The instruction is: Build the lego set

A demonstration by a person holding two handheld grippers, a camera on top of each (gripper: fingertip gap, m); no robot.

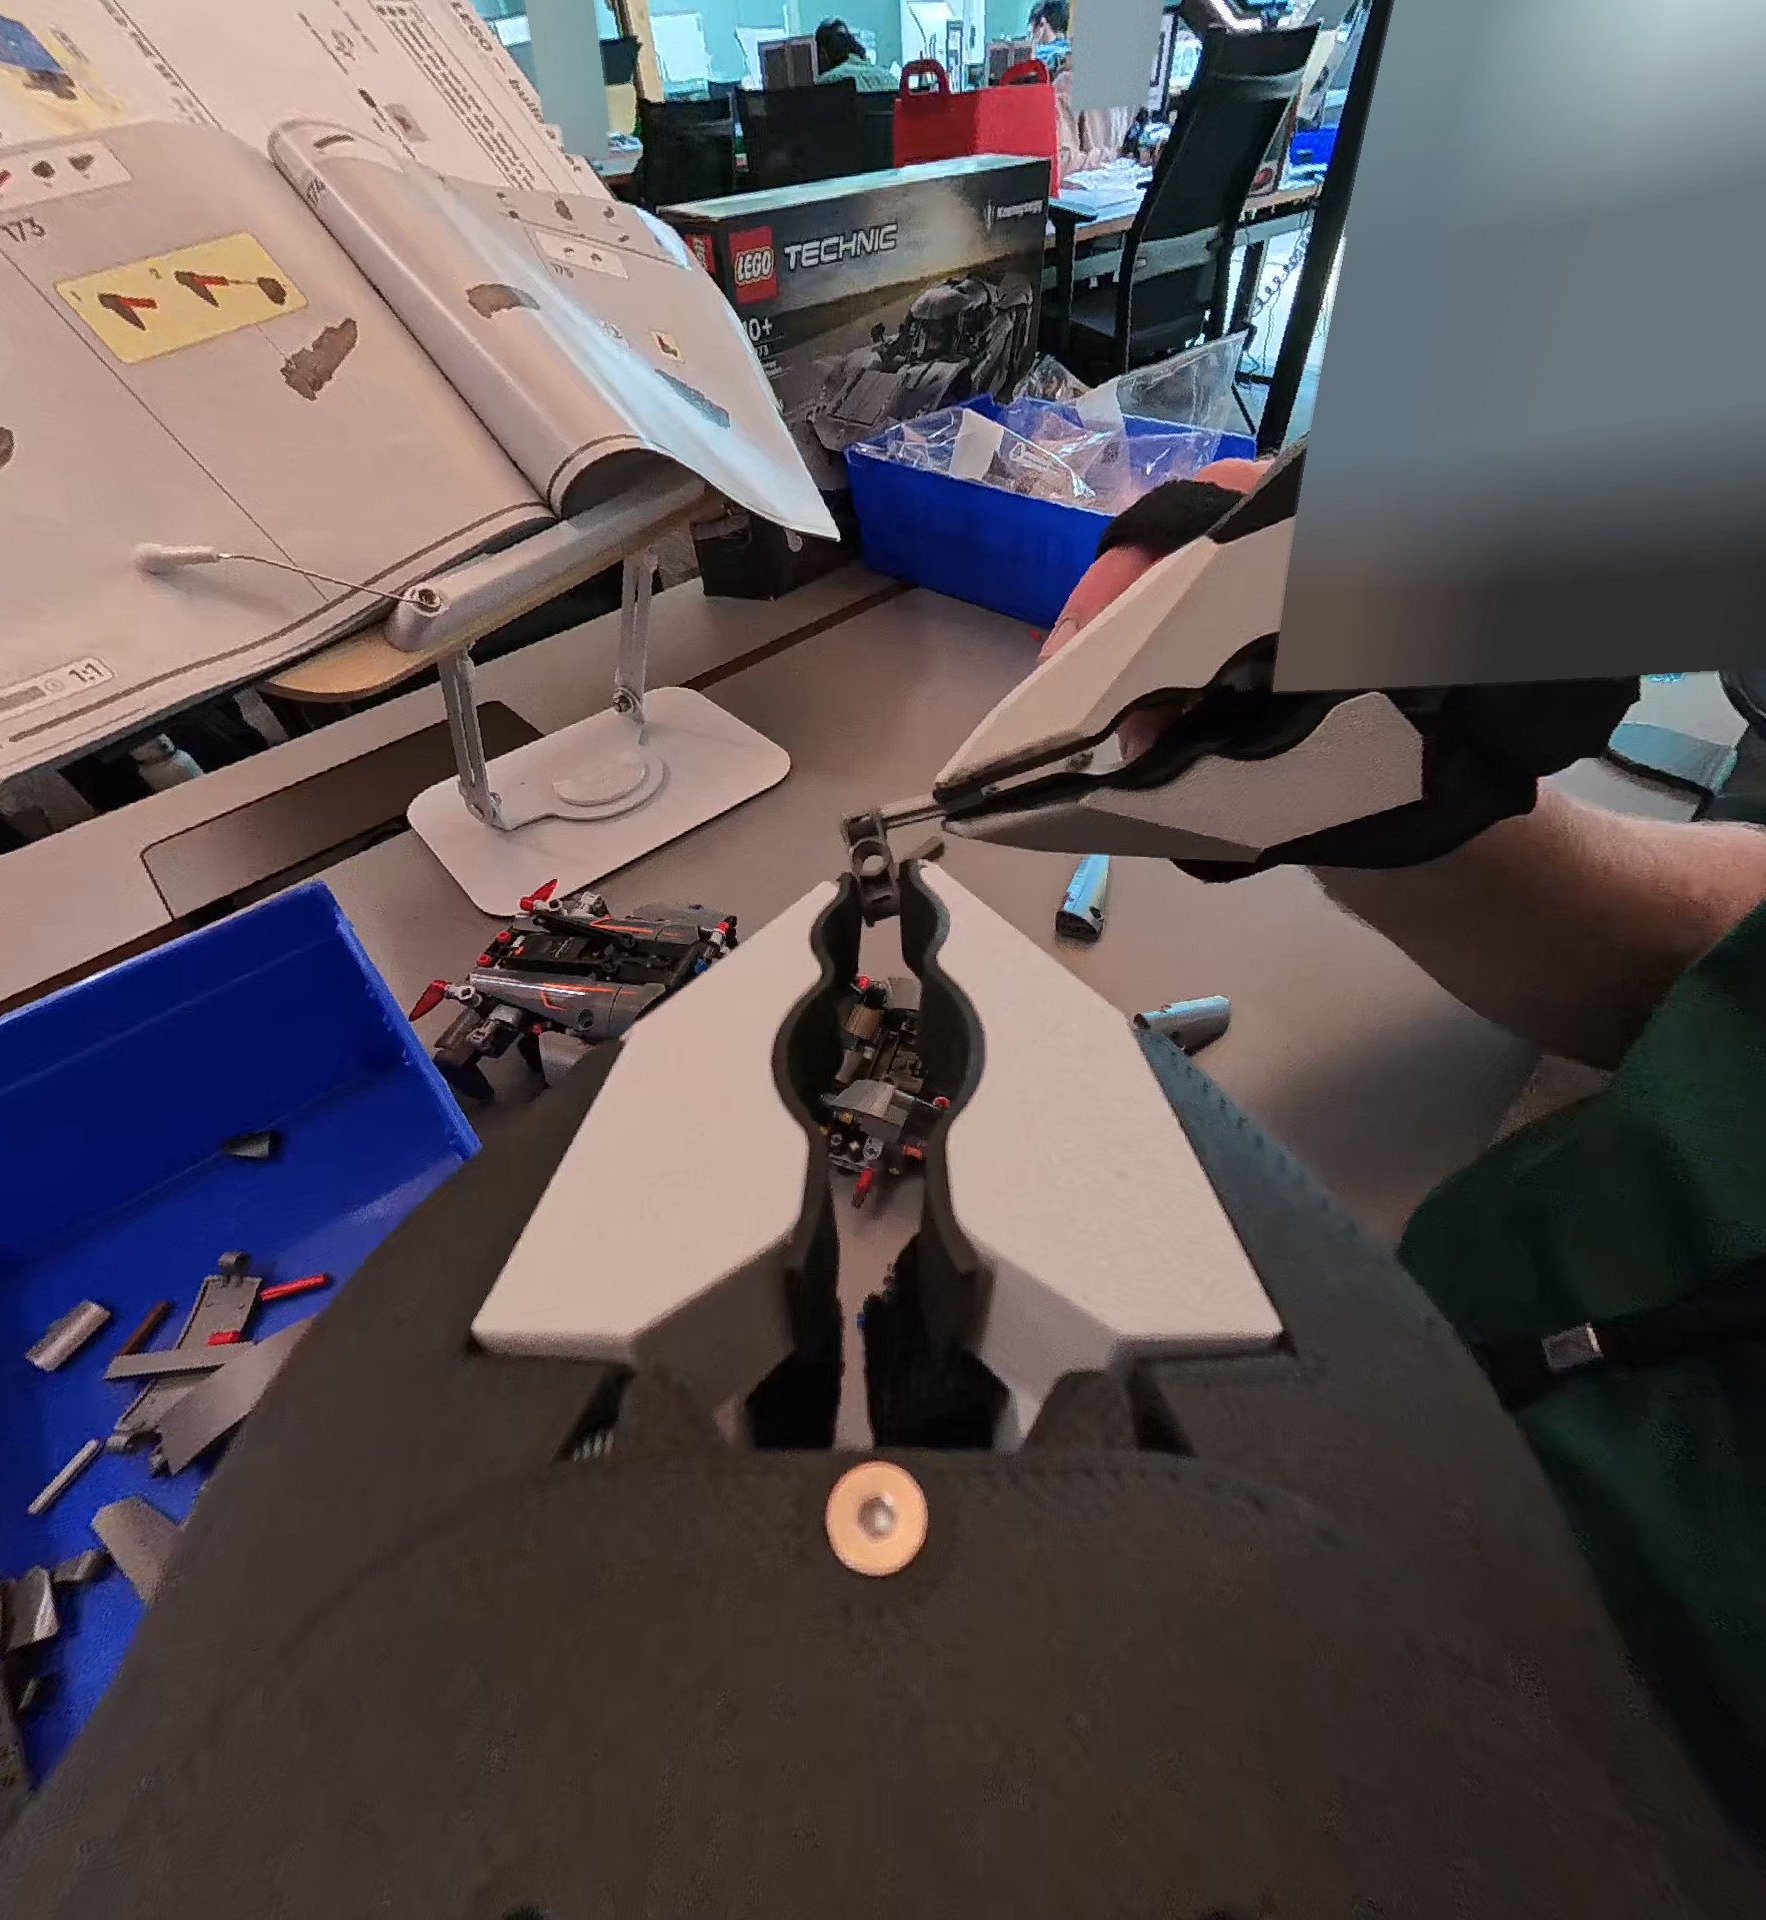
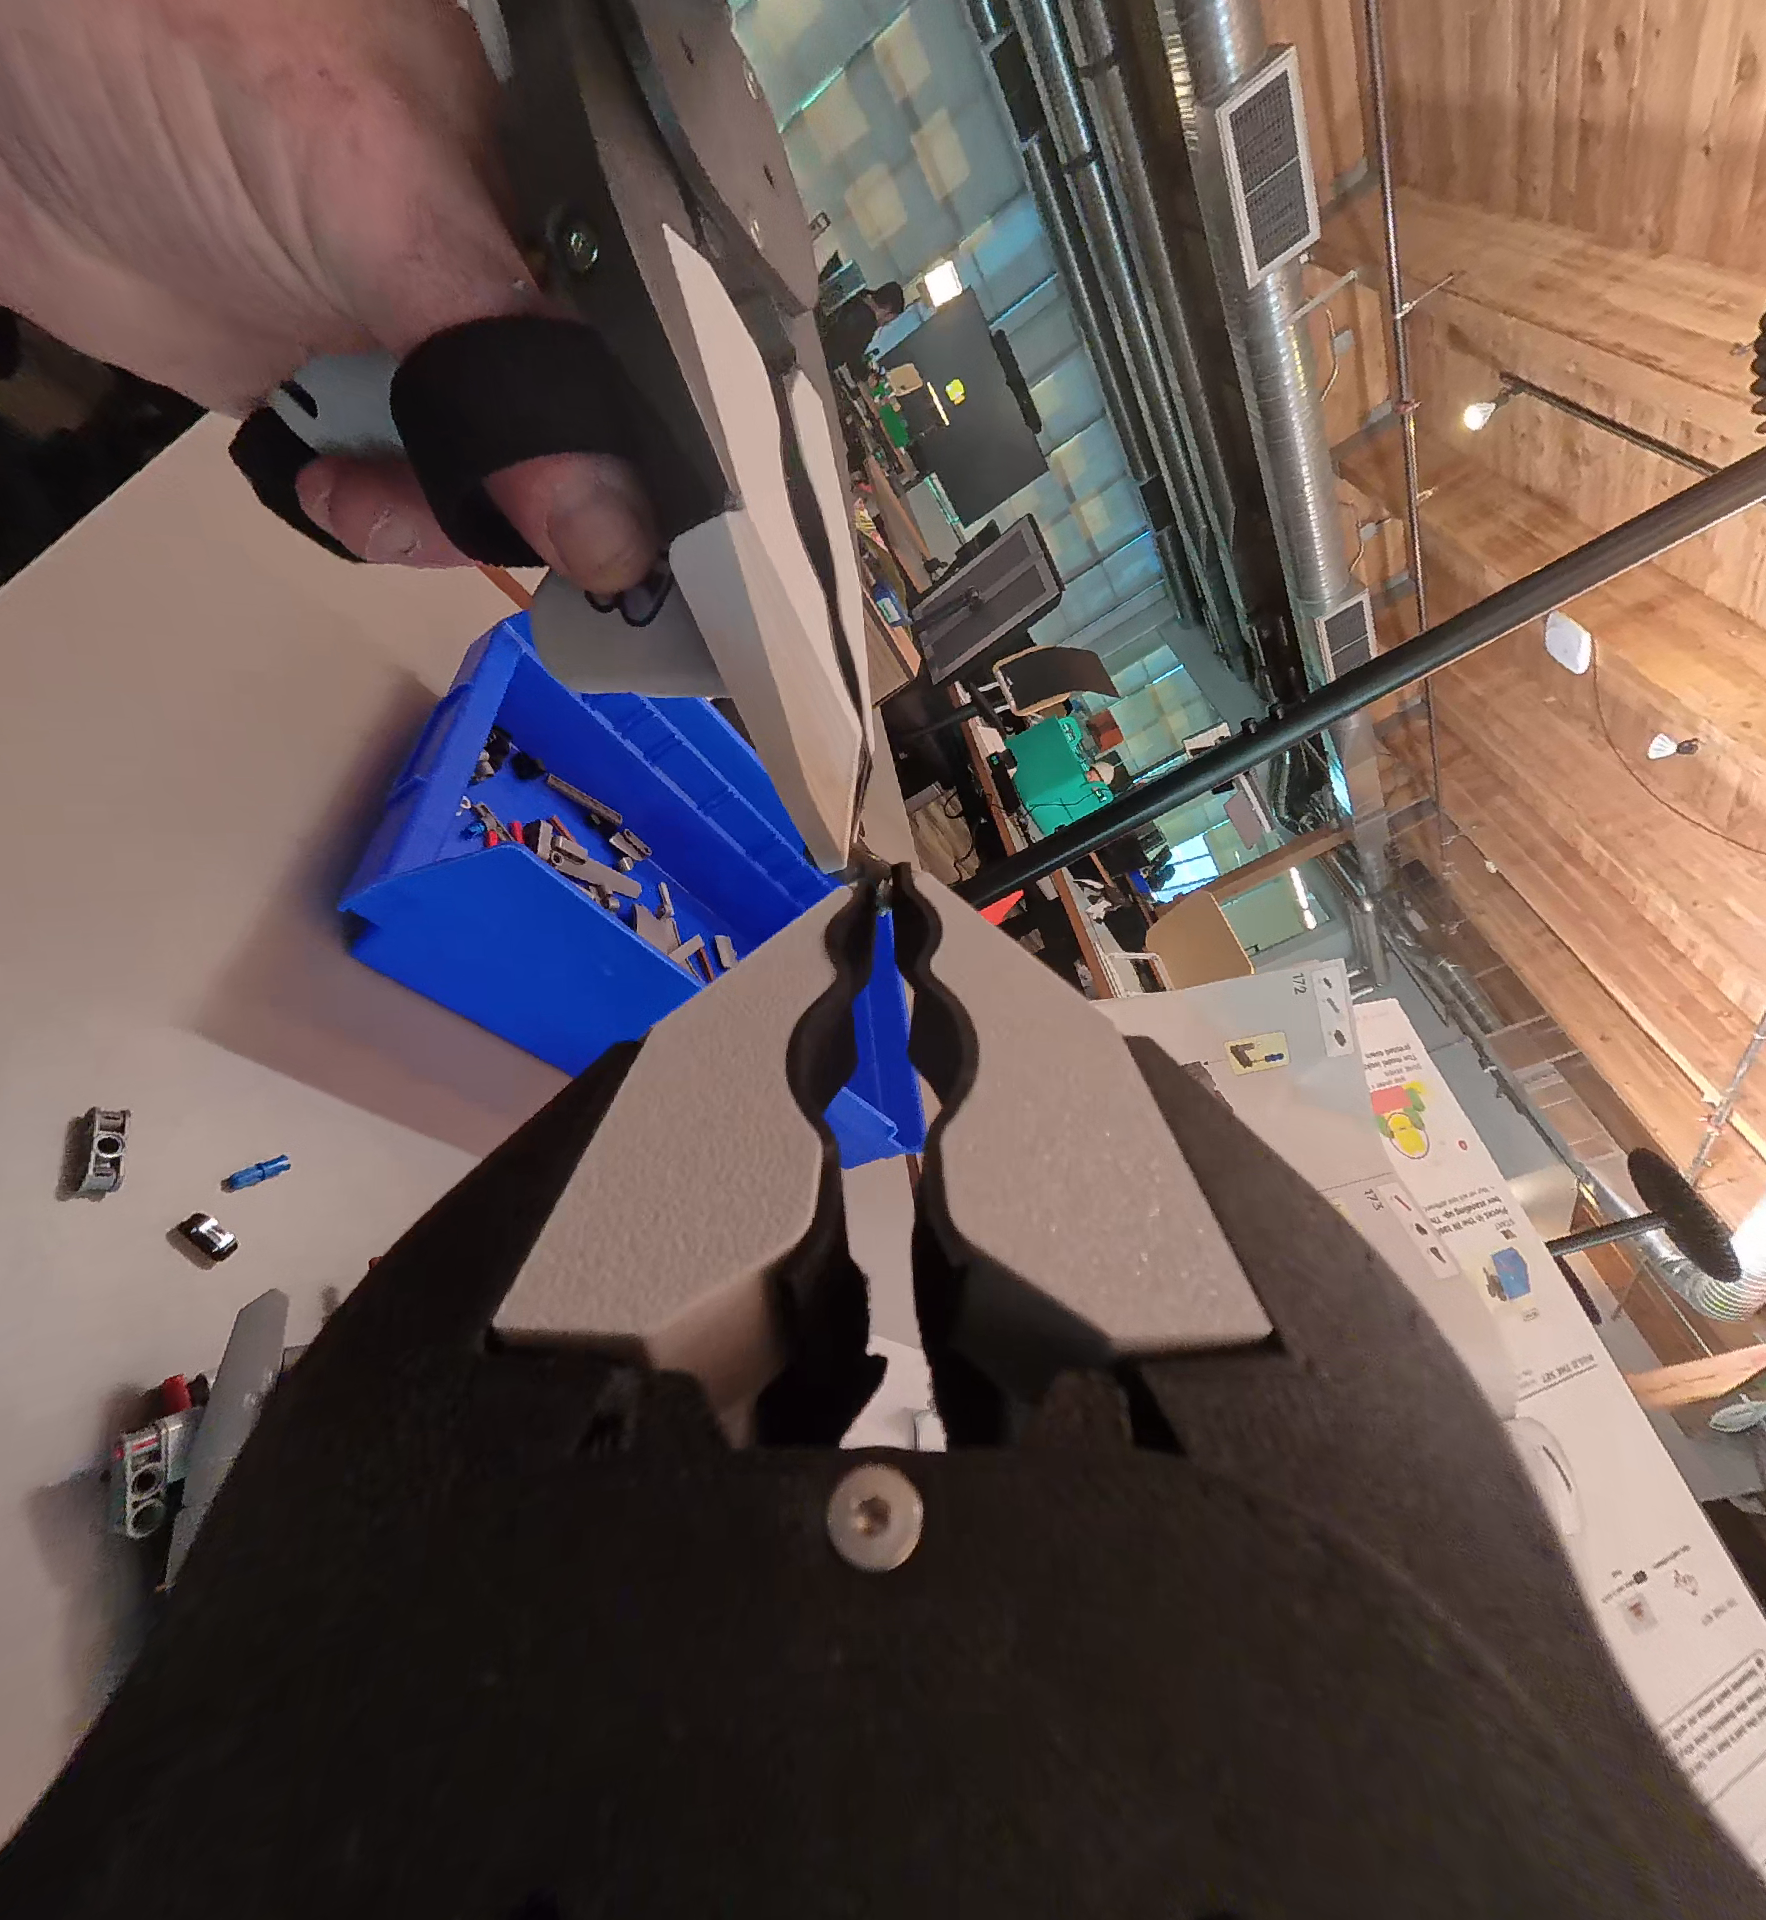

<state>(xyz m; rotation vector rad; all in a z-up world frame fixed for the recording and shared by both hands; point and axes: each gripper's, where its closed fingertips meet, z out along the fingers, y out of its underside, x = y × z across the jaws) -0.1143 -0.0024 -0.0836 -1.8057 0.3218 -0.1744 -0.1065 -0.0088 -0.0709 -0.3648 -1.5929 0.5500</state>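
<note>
Grey tabletop (image 1: 962,665) ran across an open workshop, with a white instruction booklet (image 1: 214,395) propped open on a silver stand (image 1: 588,769) at the left. Left gripper (image 1: 876,883), grey-fingered and black-bodied, was clamped on a small dark grey connector piece with round holes (image 1: 871,857), held up above the table. Right gripper (image 1: 936,816) came in from the right, its tips pinched on a thin dark axle (image 1: 910,812) that met the top of that connector. In the right wrist view the right gripper (image 2: 874,883) showed its tips closed on the same little dark part, touching the left gripper's fingers (image 2: 785,665). Below the pair, on the table, lay the half-built dark grey model with orange stripes and red tips (image 1: 588,977). A blue plastic bin (image 1: 131,1091) of loose grey pieces sat just left of it; another blue bin of clear bags (image 1: 972,530) stood farther back, beside the black set box (image 1: 858,281).
</note>
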